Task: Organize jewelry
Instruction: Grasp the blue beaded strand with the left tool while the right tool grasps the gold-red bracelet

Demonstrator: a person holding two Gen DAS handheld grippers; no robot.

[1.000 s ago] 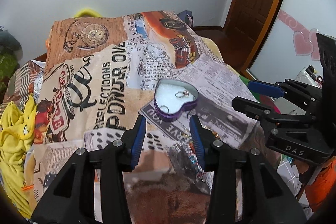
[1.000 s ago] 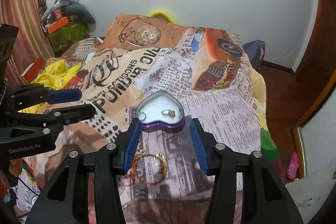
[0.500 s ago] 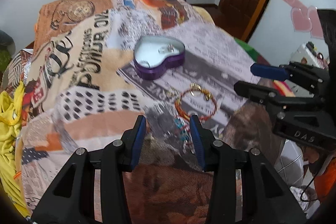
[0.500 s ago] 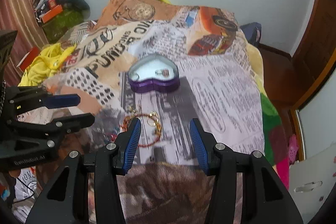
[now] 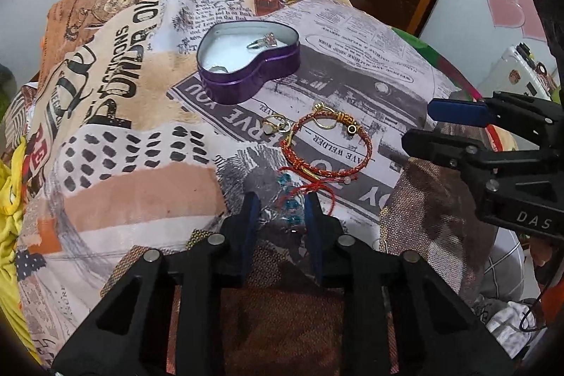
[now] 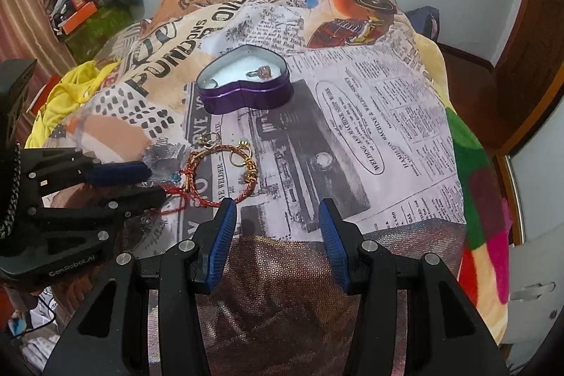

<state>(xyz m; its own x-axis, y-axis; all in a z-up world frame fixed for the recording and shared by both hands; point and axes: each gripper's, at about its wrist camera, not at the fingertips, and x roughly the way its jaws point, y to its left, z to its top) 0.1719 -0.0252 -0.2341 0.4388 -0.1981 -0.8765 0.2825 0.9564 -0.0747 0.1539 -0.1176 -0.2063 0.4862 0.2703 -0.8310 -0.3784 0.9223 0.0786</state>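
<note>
I see one ring (image 5: pixel 262 41) in the heart tin (image 5: pixel 246 73); bracelet (image 5: pixel 326 147) and rings left at its 5 o'clock on the bed; left gripper (image 5: pixel 282 214) jaws just narrowed around teal beads (image 5: pixel 290 203), grip uncertain; right gripper (image 6: pixel 278 217) half-open, empty.

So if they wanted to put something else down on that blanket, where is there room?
Bare blanket lies right of the purple heart tin, over the newspaper print, and left of the tin on the spotted patch. It is crowded before the tin: red bracelet, gold rings, left gripper.
</note>
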